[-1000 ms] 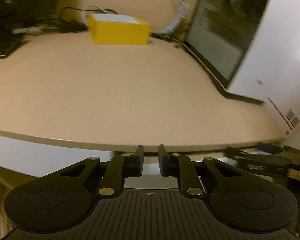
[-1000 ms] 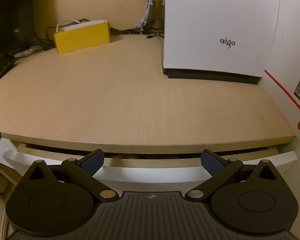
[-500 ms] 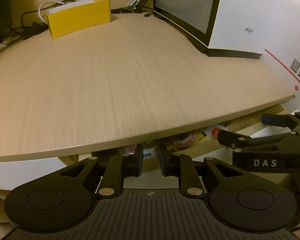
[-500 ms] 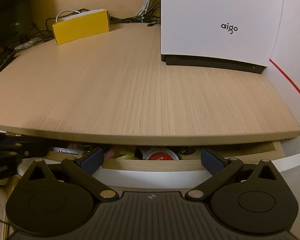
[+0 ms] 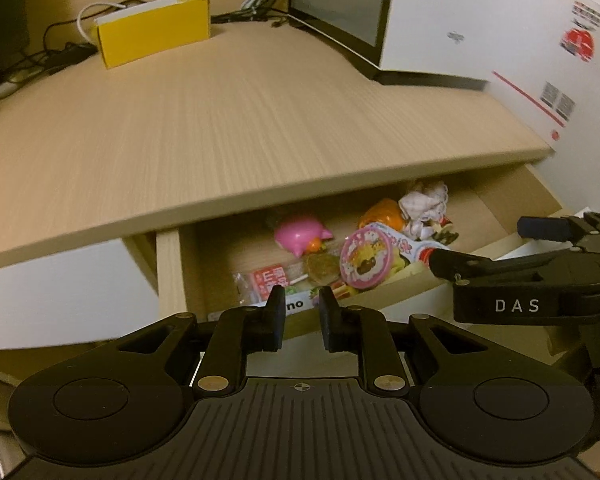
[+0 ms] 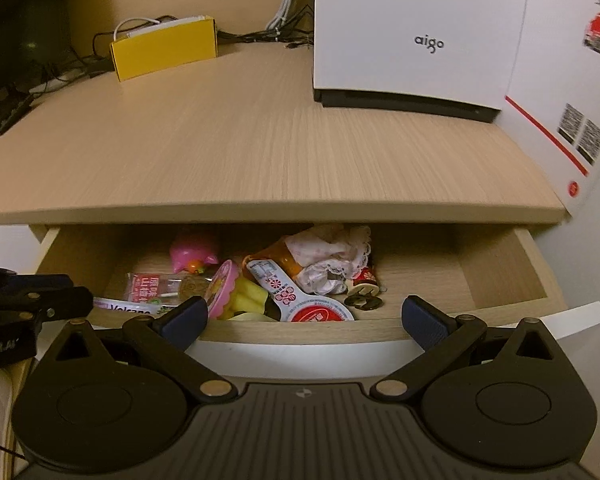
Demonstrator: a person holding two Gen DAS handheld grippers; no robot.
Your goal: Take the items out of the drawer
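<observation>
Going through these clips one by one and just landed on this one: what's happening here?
A person is holding a pair of tongs in each hand over an open drawer under a wooden desk. The drawer holds a jumble of small things: a pink pig toy, a snack packet, a round pink lid and crumpled lace cloth. The left tongs are nearly closed with nothing between them, the right tongs are wide open and empty. Nothing has been picked up yet.

desk (image 6: 260, 152): matt wood grain | pig toy (image 6: 192, 254): glossy pink plastic | cloth (image 6: 332, 258): lace-edged fabric | drawer (image 6: 500, 264): bare wood
</observation>
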